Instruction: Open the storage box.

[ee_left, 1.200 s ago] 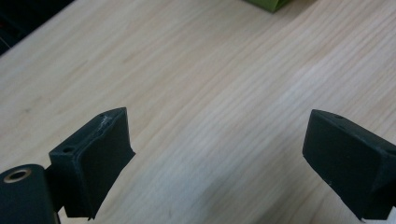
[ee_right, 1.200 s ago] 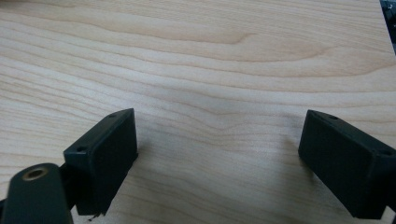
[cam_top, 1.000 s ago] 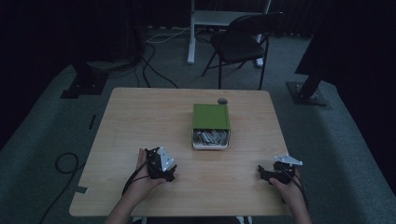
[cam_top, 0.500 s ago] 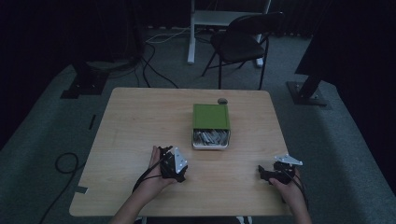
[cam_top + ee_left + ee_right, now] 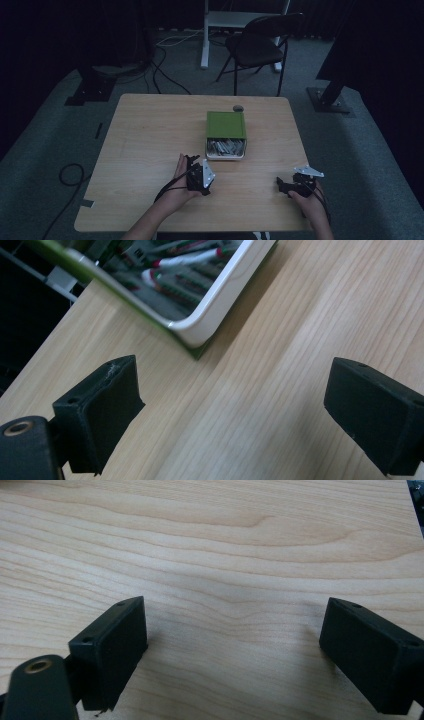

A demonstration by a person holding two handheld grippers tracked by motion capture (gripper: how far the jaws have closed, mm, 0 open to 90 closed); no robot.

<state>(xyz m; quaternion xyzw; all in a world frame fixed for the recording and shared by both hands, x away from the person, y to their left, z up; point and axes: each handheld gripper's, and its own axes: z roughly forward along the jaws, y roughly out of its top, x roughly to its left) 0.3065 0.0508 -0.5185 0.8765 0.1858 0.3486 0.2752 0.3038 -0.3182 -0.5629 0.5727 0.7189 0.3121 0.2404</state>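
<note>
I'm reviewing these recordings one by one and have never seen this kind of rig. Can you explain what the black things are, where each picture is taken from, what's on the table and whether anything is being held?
There is no robot here. A person sits at a wooden table and holds a hand-operated two-jaw gripper in each hand.

The wide picture comes from a fixed camera above the person, looking forward and down. In it the left gripper is near the middle and the right gripper is off to the right.

The two close pictures come from cameras riding on the grippers, looking along their black jaws. Both pairs of jaws stand wide apart with only bare wood between them, so nothing is held.

On the table sits a green box with a white tray pulled out towards the person, full of small items I cannot identify. A small dark round object lies behind the box.
</note>
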